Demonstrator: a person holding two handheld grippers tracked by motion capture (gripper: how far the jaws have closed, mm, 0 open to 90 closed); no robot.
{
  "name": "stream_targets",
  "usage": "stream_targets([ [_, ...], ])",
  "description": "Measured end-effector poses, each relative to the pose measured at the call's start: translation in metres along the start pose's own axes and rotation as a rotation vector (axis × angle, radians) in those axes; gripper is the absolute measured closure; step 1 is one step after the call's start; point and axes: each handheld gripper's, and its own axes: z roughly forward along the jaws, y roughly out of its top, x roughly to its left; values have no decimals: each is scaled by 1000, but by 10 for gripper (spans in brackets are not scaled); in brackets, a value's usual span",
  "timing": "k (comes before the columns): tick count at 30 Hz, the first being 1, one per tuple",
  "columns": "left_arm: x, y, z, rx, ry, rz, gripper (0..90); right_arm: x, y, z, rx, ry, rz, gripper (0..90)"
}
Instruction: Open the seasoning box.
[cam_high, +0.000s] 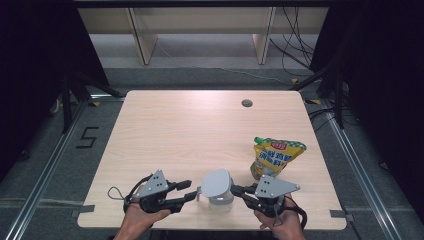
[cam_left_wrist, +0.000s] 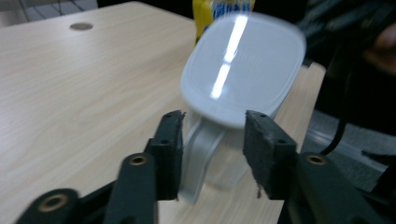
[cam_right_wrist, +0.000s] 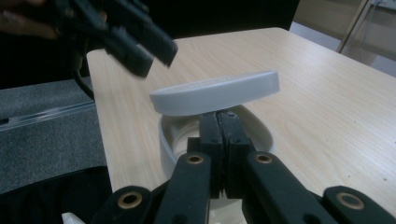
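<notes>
Right hand-held gripper (cam_right_wrist: 219, 122) lifting lid (cam_right_wrist: 215, 92)

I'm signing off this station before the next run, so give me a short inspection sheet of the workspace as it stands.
Surface: light wooden table, round grommet hole near the far edge.
Job's things: clear plastic container at the near edge; its grey lid is lifted and tilted above the rim.
Clutter: yellow pouch with green cap, upright, beyond the container to the right.
Grippers: right gripper shut on the lid's edge; left gripper open, jaws on either side of the container's handle.
Cables: black cables on the floor beyond the table.
Surroundings: grey carpet, a "5" marked at left, wooden furniture legs behind.
</notes>
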Motion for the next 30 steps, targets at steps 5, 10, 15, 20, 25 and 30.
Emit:
stream_targets([
  [5,0,-21,-3,23,-15,-46,412,3,6,3,-3,10,-16,899],
  [10,-5,-29,-13,22,5,-43,363,6,10,6,-14,4,-27,899],
  [15,-11,-38,-11,38,40,-80,333,8,13,9,-3,23,-34,891],
  [20,-12,-41,-9,52,43,-66,330,12,18,13,-21,2,-61,891],
  [25,-14,-40,-12,38,45,-83,335,17,22,18,-9,22,-68,892],
  [30,-14,-40,-15,28,51,-85,333,22,23,25,-14,34,-49,891],
])
